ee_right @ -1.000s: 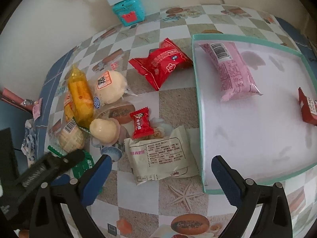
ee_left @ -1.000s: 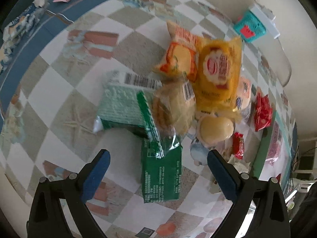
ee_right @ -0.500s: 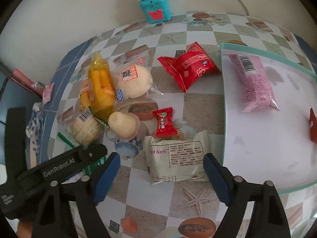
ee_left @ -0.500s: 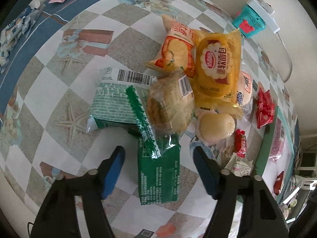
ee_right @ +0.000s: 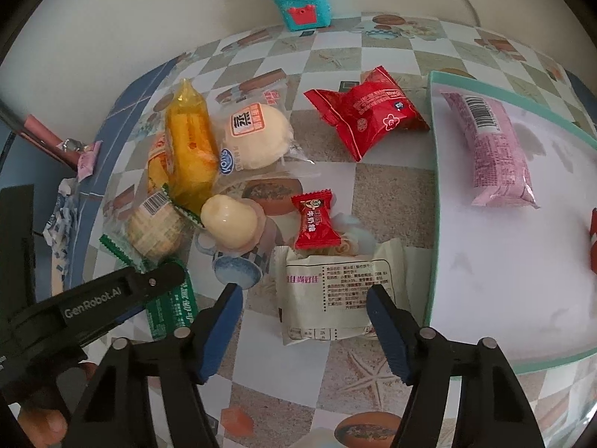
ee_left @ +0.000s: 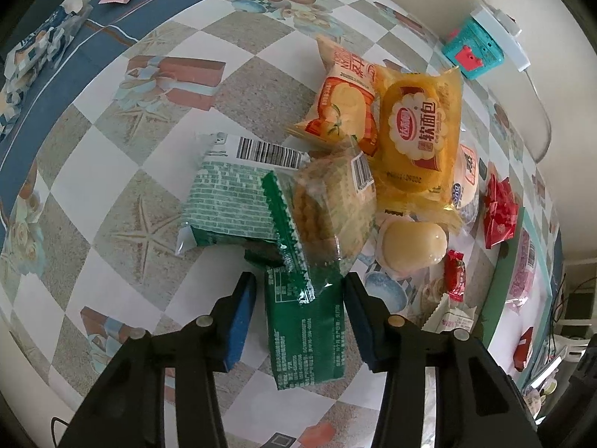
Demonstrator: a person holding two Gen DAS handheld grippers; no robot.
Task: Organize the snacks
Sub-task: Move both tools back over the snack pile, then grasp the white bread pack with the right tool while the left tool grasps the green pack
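A heap of snacks lies on the checked tablecloth. In the left wrist view a dark green packet (ee_left: pixel 304 336) lies between the pads of my left gripper (ee_left: pixel 298 287). Its jaws are closing, and a thin gap still shows at the left pad. A clear-wrapped round biscuit (ee_left: pixel 332 205) rests on the packet's far end. In the right wrist view a cream packet (ee_right: pixel 328 298) lies between the pads of my right gripper (ee_right: pixel 304 291). These jaws are closing too. The left pad stands well apart from the packet, and the right pad overlaps its edge.
A white tray with a teal rim (ee_right: pixel 433 186) at the right holds a pink packet (ee_right: pixel 492 149). A yellow bread packet (ee_left: pixel 418 138), a red packet (ee_right: pixel 369 115), a small red candy (ee_right: pixel 315 224) and a jelly cup (ee_right: pixel 229 220) lie close by. A teal box (ee_right: pixel 300 3) stands at the wall.
Both grippers' jaws have narrowed from wide open. The left one now brackets the dark green packet closely. The right one has rolled a little over the cream packet.
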